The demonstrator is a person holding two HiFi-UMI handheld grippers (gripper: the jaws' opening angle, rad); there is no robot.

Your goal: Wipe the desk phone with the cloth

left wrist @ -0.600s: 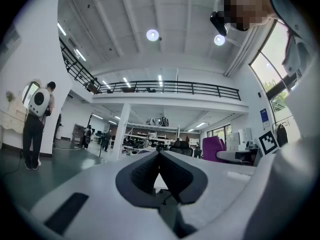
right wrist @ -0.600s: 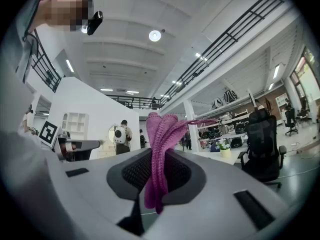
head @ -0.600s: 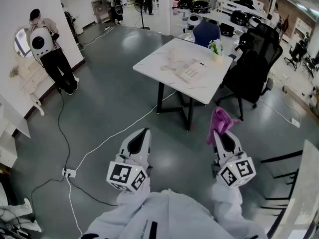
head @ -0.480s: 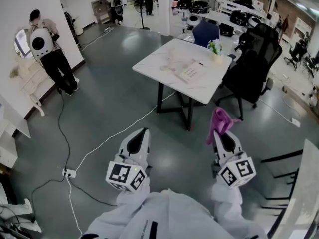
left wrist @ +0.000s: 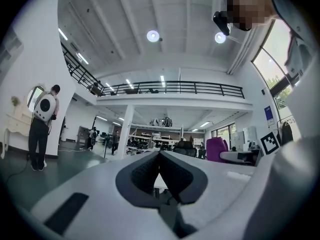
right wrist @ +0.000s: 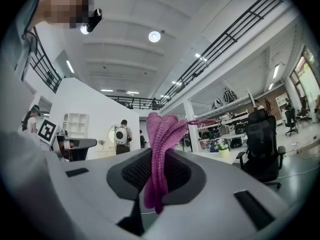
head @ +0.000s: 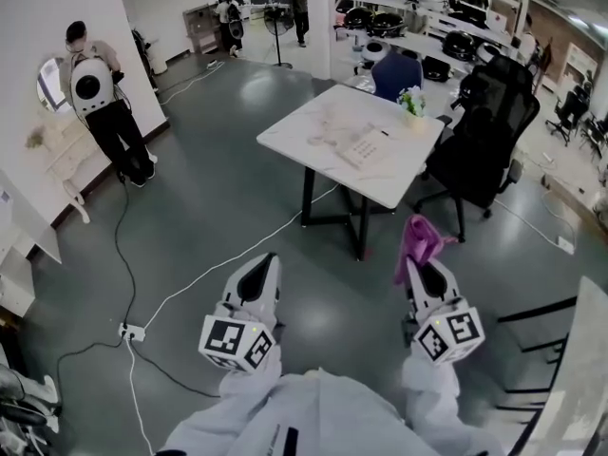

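Head view, looking steeply down across an open workshop floor (head: 218, 112). The left tool (head: 266, 260) and right tool (head: 416, 266) are held side by side low in the frame, both pointing toward a white counter (head: 304, 126) that stands well apart from them.

The desk phone (head: 365, 146) lies on the counter near its middle, with a small potted plant (head: 411, 101) toward the far right corner. A black office chair (head: 480, 145) stands just beside the counter's right edge.

Right gripper view: the right tool (right wrist: 158, 158) is clenched on a purple knitted cloth (right wrist: 164, 131). The cloth rises above the 2 pads in folds and a short tail hangs below them. In the head view the cloth (head: 418, 239) droops to the left of the tool tip.

Left gripper view: the left tool (left wrist: 160, 156) is closed with its pads meeting at the tip and nothing held between them.

1 person (head: 100, 103) wearing a backpack stands at the far left by a white wall. A white cable (head: 228, 259) trails over the floor from under the counter.
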